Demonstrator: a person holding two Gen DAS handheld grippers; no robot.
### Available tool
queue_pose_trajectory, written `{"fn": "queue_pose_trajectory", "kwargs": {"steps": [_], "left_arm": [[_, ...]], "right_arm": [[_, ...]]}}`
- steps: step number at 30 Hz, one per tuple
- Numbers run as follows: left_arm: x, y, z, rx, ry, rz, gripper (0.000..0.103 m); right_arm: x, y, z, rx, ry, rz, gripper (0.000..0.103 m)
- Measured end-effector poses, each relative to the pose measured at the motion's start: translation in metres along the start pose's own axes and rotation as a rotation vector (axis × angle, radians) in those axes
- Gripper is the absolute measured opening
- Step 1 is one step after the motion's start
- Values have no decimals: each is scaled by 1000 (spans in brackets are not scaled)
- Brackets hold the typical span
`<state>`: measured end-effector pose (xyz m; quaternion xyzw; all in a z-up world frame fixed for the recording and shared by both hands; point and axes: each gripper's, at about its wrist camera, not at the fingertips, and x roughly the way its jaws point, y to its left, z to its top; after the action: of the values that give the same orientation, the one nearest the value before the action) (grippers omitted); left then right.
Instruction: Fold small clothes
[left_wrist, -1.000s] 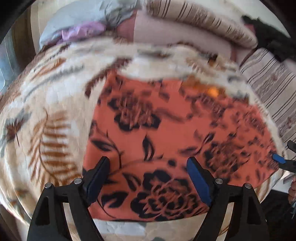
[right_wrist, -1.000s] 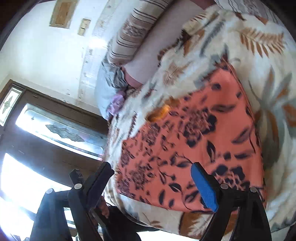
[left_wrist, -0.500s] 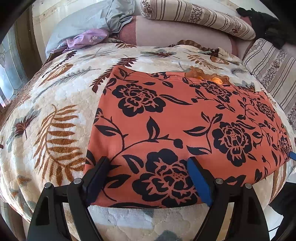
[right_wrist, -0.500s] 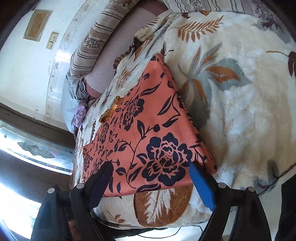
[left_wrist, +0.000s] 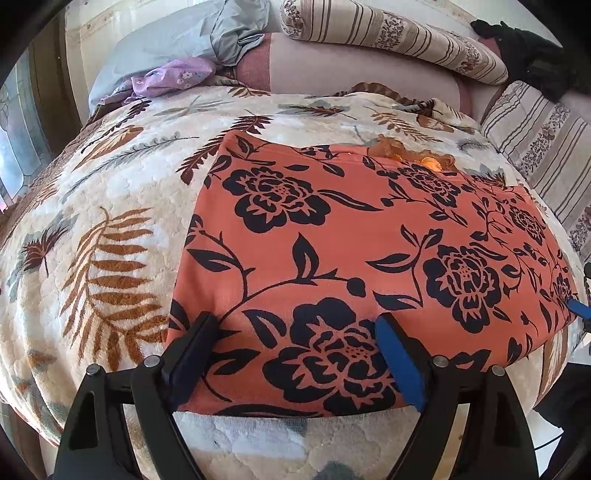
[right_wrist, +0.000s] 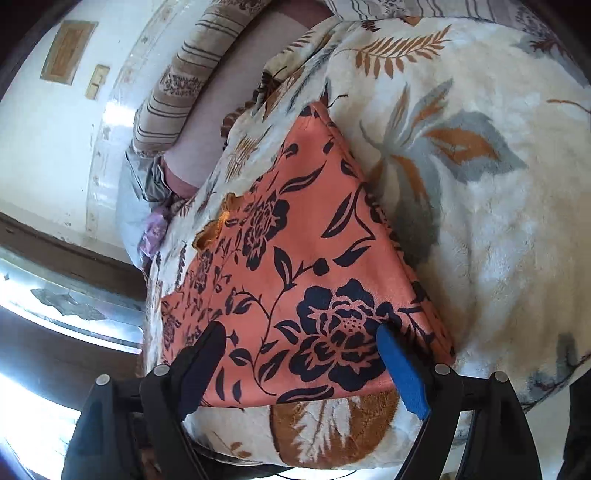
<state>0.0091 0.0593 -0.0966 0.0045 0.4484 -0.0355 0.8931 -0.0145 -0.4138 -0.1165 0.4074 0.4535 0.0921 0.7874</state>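
Note:
An orange cloth with black flowers (left_wrist: 369, 236) lies spread flat on a cream blanket with leaf prints (left_wrist: 103, 229). My left gripper (left_wrist: 295, 321) stands open over the cloth's near edge, close to its near left corner, its fingers wide apart with only flat cloth between them. My right gripper (right_wrist: 301, 330) is open too, over the near right corner of the same orange cloth (right_wrist: 295, 258). One blue pad of the right gripper (left_wrist: 578, 308) shows at the far right edge of the left wrist view. A frilled orange trim (left_wrist: 413, 153) peeks out at the cloth's far edge.
Striped bolsters (left_wrist: 391, 37) and a striped cushion (left_wrist: 535, 144) line the back. Grey bedding (left_wrist: 192, 40) and a purple cloth (left_wrist: 170, 75) lie at the back left, a black garment (left_wrist: 532, 55) at the back right. The blanket's front edge (left_wrist: 258, 439) drops off just below the fingers.
The right wrist view has swung: its gripper moved from the cloth's middle front to its near right corner. The left view went from blurred to steady and shifted only slightly.

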Motion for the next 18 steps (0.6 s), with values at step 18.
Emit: {"fn": "queue_pose_trajectory", "kwargs": {"steps": [18], "left_arm": [[1,-7,3,-16,-25,18,97]], "right_arm": [[-18,-39,-16,186,-80,102,88]]}}
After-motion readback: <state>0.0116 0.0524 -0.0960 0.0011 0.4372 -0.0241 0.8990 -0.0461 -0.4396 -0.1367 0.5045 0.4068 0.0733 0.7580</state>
